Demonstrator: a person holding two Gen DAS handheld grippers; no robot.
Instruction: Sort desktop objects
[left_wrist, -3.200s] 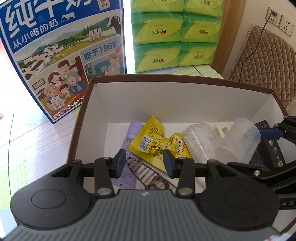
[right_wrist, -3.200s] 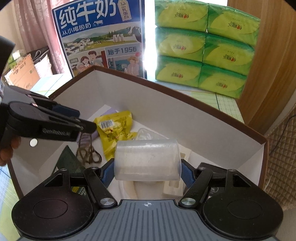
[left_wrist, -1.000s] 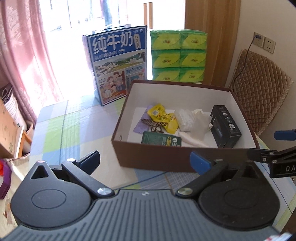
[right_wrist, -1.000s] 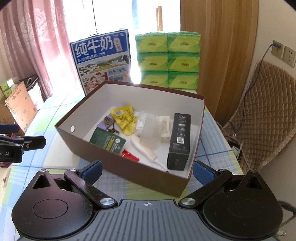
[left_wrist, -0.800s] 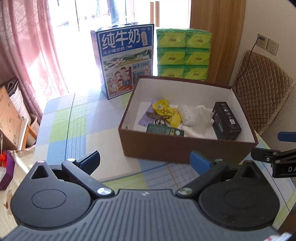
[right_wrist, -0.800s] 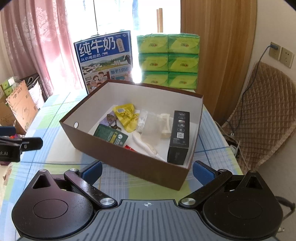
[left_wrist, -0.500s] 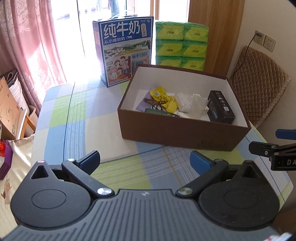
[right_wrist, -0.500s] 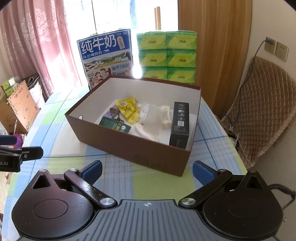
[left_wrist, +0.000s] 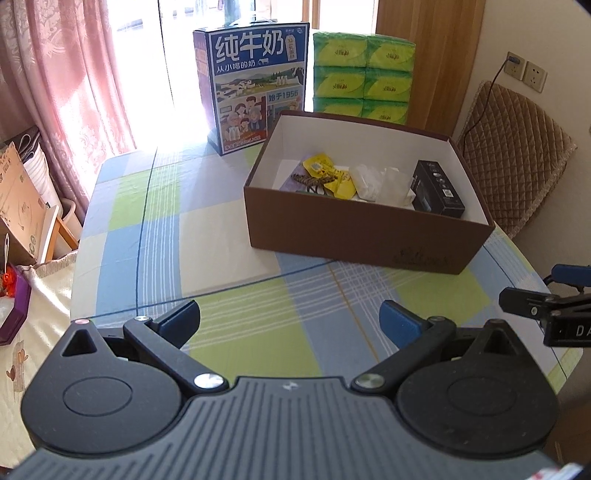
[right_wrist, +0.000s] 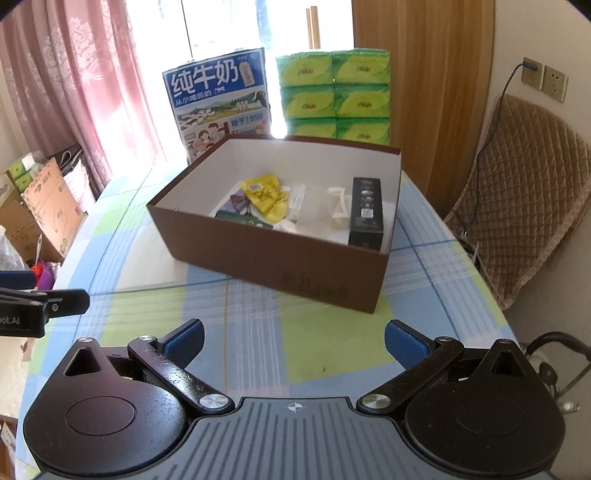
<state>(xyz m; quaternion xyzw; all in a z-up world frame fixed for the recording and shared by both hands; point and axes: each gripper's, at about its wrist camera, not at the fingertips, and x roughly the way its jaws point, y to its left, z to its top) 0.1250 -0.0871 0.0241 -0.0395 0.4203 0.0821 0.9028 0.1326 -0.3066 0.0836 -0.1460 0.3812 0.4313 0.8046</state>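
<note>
Left tool (left_wrist: 290, 319) and right tool (right_wrist: 293, 338), both released: in each wrist view the two blue-padded fingers stand wide apart at the lower edge of the frame, holding nothing and touching nothing, above the checked cloth of the bench (left_wrist: 236, 306). The right tool's tip also shows at the right edge of the left wrist view, and the left tool's tip at the left edge of the right wrist view. Brown box (left_wrist: 354, 236), open-topped with white inner walls, stands on the bench in the centre of both frames, well apart from either tool. Its contents: a yellow packet (right_wrist: 264, 195) toward the left, a dark hair clip (left_wrist: 308, 181) just beside it, a green card (right_wrist: 240, 218) against the near wall, clear plastic cups (right_wrist: 312, 210) in the middle, a white clip-like piece (right_wrist: 340, 206) next to them, and a black carton (right_wrist: 365, 208) lying along the right wall. Behind the box, in the upper centre, stand a blue milk carton (left_wrist: 255, 99) and stacked green tissue packs (left_wrist: 364, 81).
</note>
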